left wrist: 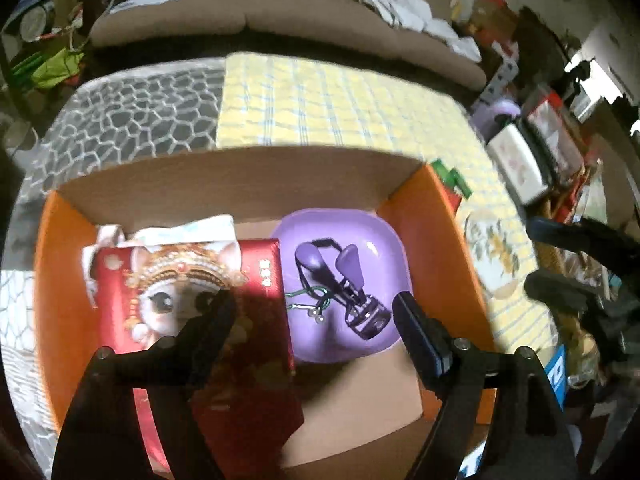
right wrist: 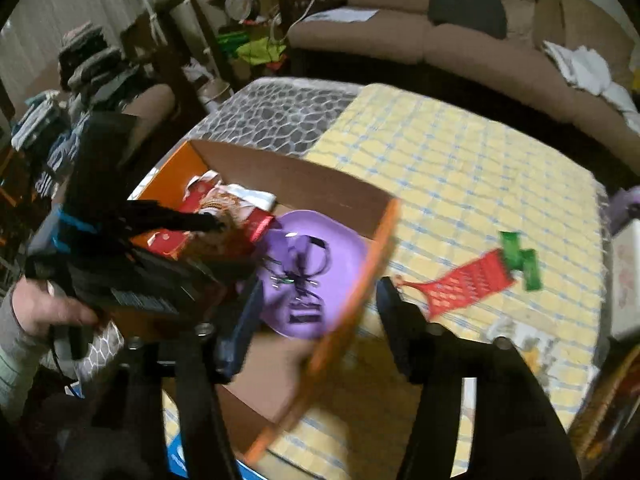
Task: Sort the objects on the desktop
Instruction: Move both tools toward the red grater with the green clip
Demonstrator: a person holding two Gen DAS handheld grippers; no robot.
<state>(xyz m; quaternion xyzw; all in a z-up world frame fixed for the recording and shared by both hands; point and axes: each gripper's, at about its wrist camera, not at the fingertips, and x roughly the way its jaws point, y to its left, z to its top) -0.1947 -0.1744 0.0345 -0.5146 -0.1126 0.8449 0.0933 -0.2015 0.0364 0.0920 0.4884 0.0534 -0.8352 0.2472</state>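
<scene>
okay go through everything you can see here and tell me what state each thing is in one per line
Box: open, on the table.
Red packet: lying in the box, left side.
Purple plate: in the box, right side.
Eyelash curler: on the plate.
Carrot-shaped grater: flat on the cloth, outside the box.
Left gripper: open, over the box.
Right gripper: open, empty.

The room is dim, and both views darken to black at the round edges, where straight lines bend. The orange cardboard box (right wrist: 352, 280) is smeared by motion blur. A glare spot shines on the glossy purple plastic plate (left wrist: 370, 246).
</scene>
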